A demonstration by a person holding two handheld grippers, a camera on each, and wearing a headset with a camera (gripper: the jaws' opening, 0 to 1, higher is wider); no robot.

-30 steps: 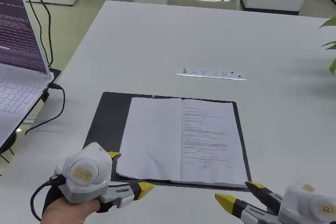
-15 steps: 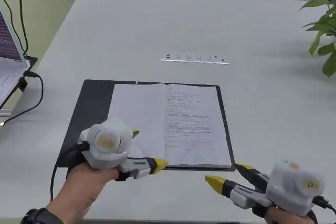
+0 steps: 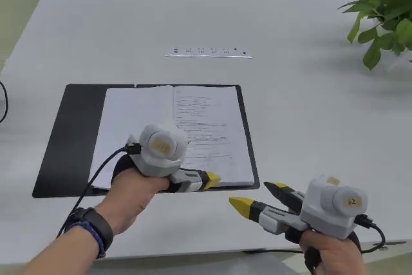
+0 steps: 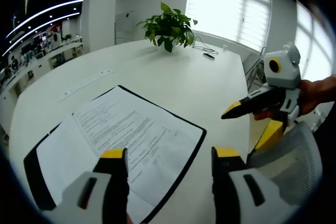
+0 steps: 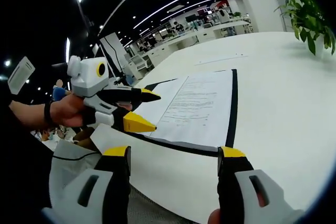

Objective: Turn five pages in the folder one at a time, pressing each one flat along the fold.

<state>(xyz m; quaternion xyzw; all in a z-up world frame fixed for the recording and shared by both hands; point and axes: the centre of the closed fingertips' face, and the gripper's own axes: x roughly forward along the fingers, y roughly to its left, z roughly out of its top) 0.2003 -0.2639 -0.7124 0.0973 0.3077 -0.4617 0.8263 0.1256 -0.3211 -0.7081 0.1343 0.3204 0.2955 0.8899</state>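
A black folder (image 3: 67,140) lies open on the white table, with a blank left page (image 3: 132,120) and a printed right page (image 3: 209,127). My left gripper (image 3: 207,180) hovers open over the folder's front edge, at the lower part of the printed page, with nothing between its fingers. My right gripper (image 3: 257,194) is open just off the folder's front right corner, above bare table. In the left gripper view the printed page (image 4: 136,129) lies ahead of the left gripper (image 4: 169,153). The right gripper (image 5: 174,152) faces the folder (image 5: 199,103).
A recessed socket strip (image 3: 207,51) sits in the table behind the folder. A potted plant (image 3: 380,4) stands at the far right. The table's front edge runs just below both hands. A mesh chair back (image 4: 286,166) is beside the table.
The camera has swung right, so the laptop has left view. My left gripper has moved right, along the folder's front edge to the printed page. The pages lie as before.
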